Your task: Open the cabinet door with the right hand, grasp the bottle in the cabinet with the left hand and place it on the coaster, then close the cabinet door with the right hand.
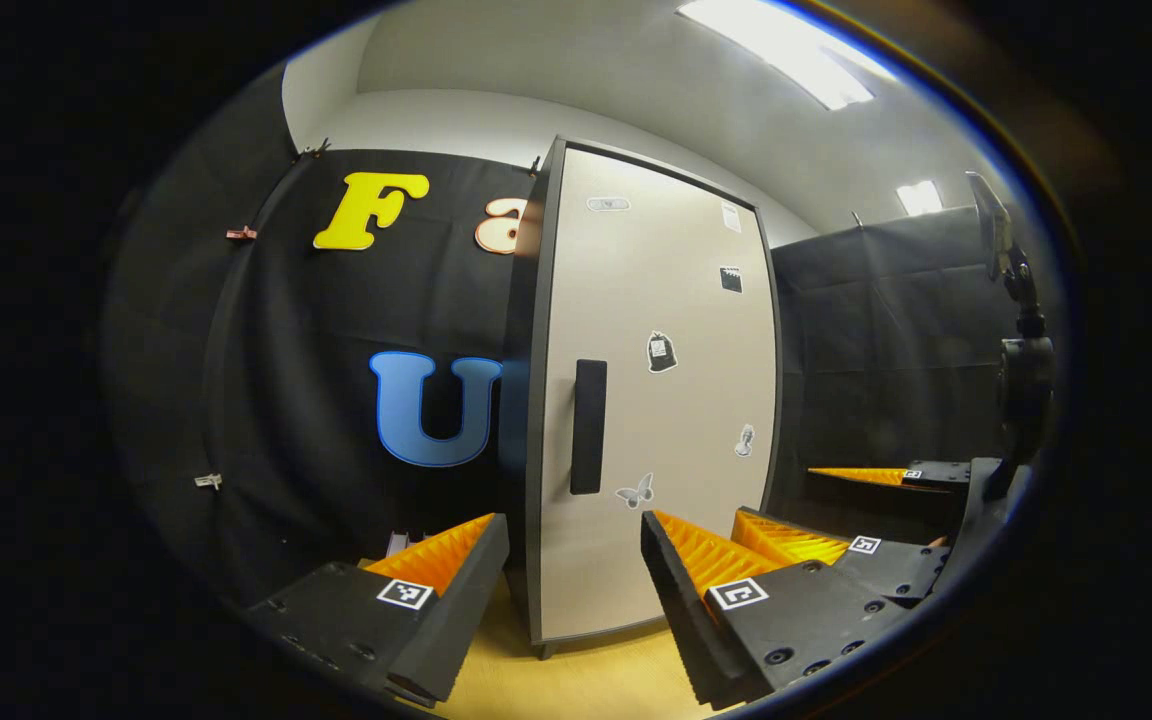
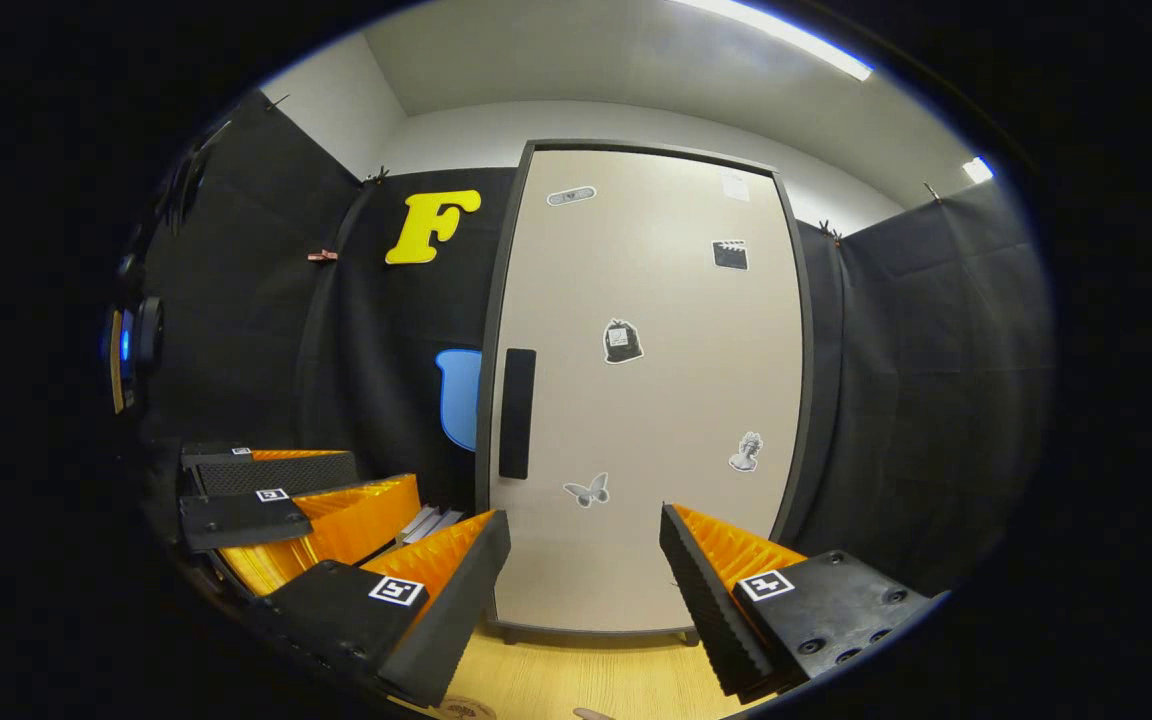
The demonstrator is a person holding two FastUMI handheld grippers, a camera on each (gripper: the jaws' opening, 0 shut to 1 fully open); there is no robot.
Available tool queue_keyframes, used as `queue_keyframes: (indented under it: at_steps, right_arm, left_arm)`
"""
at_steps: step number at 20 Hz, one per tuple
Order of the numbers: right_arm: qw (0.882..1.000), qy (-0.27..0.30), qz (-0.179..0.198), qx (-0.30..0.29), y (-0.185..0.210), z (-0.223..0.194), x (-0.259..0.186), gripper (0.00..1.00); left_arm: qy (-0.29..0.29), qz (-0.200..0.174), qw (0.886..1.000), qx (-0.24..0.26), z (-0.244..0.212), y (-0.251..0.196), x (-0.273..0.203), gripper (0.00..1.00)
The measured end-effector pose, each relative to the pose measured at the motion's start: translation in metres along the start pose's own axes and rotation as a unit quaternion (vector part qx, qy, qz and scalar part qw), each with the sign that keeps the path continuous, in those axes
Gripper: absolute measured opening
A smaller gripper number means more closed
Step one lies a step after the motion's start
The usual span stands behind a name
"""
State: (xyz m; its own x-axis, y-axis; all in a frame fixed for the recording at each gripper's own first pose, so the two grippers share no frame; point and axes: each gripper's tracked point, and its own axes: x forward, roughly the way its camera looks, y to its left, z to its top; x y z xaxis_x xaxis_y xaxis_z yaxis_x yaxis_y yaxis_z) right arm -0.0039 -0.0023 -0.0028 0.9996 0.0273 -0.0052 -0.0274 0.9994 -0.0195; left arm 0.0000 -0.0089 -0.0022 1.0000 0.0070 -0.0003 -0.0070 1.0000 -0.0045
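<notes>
The cabinet stands upright on the wooden table with its beige door closed. A black vertical handle runs along the door's left edge. The bottle is hidden behind the door. My left gripper is open, short of the door's lower part, below the handle. My right gripper is open too, facing the door's lower middle and touching nothing. In the left gripper view the right gripper hovers to the right. In the right gripper view the left gripper sits to the left, open.
Several stickers dot the door. A small metal object lies by the cabinet's left foot. The edge of a brownish disc lies on the table near me. A device on a stand rises at the right. Black cloth walls surround the booth.
</notes>
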Motion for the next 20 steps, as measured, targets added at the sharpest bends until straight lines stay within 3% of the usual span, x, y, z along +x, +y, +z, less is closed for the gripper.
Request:
queue_keyframes:
  at_steps: [9, 20]
  right_arm:
    - [1.0, -0.007, 0.0, -0.003, 0.004, 0.004, -0.002, 0.98]
    - [0.999, -0.018, 0.032, 0.011, 0.055, 0.018, 0.063, 0.97]
  left_arm:
    - [-0.002, -0.005, 1.0, 0.002, 0.002, 0.001, -0.01, 0.84]
    - [0.004, 0.016, 1.0, 0.001, -0.001, 0.05, -0.018, 0.84]
